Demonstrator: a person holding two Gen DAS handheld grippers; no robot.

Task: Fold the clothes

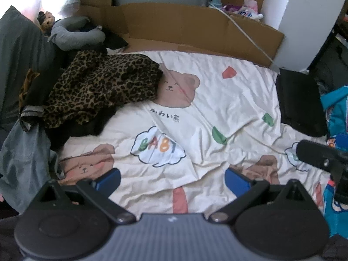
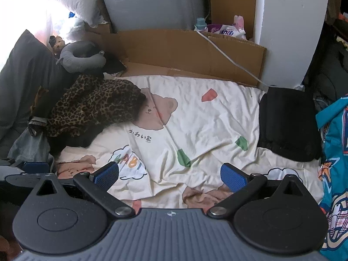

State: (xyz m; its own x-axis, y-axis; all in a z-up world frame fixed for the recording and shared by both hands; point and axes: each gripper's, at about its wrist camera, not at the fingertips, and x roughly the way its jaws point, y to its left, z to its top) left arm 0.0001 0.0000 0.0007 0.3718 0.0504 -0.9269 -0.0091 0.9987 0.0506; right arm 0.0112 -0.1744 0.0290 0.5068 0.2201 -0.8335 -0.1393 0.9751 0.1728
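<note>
Left wrist view: left gripper point(image 1: 171, 179) and right gripper point(image 2: 169, 175), fingers spread, empty, above bear-print sheet point(image 1: 217, 108); leopard-print garment point(image 1: 104, 82) heaped left.

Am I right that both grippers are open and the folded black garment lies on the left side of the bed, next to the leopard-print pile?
Not quite: the folded black garment lies on the right side, apart from the leopard-print pile, as the right wrist view shows. Both the left gripper and right gripper are open.

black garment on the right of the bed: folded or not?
Folded: the black garment lies as a flat, neat rectangle on the bedsheet.
</note>
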